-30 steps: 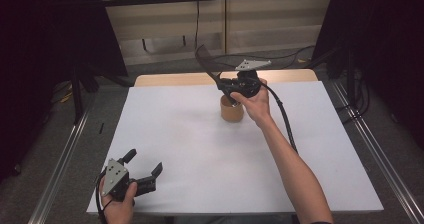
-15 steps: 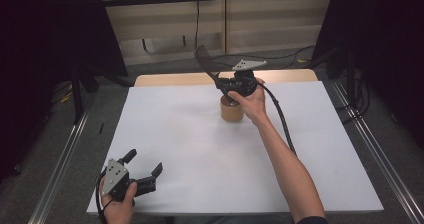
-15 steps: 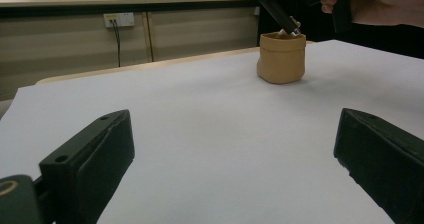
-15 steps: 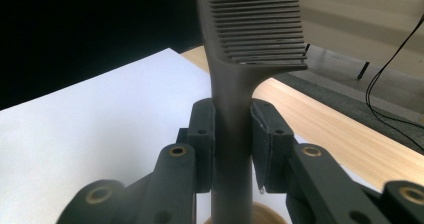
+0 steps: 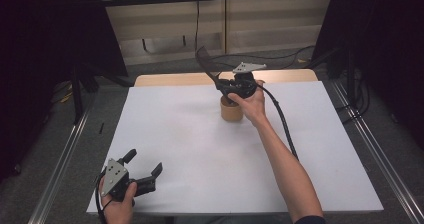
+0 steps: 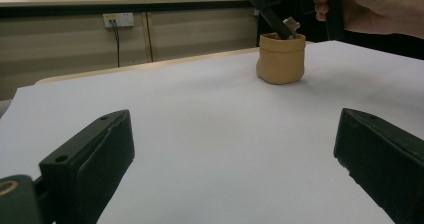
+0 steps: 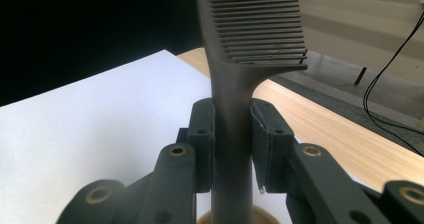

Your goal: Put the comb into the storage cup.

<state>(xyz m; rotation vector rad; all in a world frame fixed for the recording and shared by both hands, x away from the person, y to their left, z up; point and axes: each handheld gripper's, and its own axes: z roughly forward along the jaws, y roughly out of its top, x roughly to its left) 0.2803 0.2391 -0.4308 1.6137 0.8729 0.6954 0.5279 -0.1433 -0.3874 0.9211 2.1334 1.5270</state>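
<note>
A dark grey comb [image 5: 205, 60] [image 7: 255, 29] stands tilted, teeth end up and leaning to the far left. My right gripper [image 5: 220, 80] [image 7: 232, 129] is shut on its handle. The handle's lower end points down into a small tan cup [image 5: 231, 112] [image 6: 281, 59] at the far middle of the white sheet [image 5: 200, 149]. The person's right hand [image 5: 252, 104] holds that gripper just above the cup. At the near left corner my left gripper [image 5: 145, 162] [image 6: 230, 149] rests low over the sheet, its jaws wide open with nothing between them.
A strip of wooden tabletop [image 5: 280, 76] shows beyond the white sheet. Metal rails [image 5: 372, 149] run along both sides of the table. The right gripper's cable [image 5: 282, 121] trails beside the forearm. Cabinets and floor cables lie behind.
</note>
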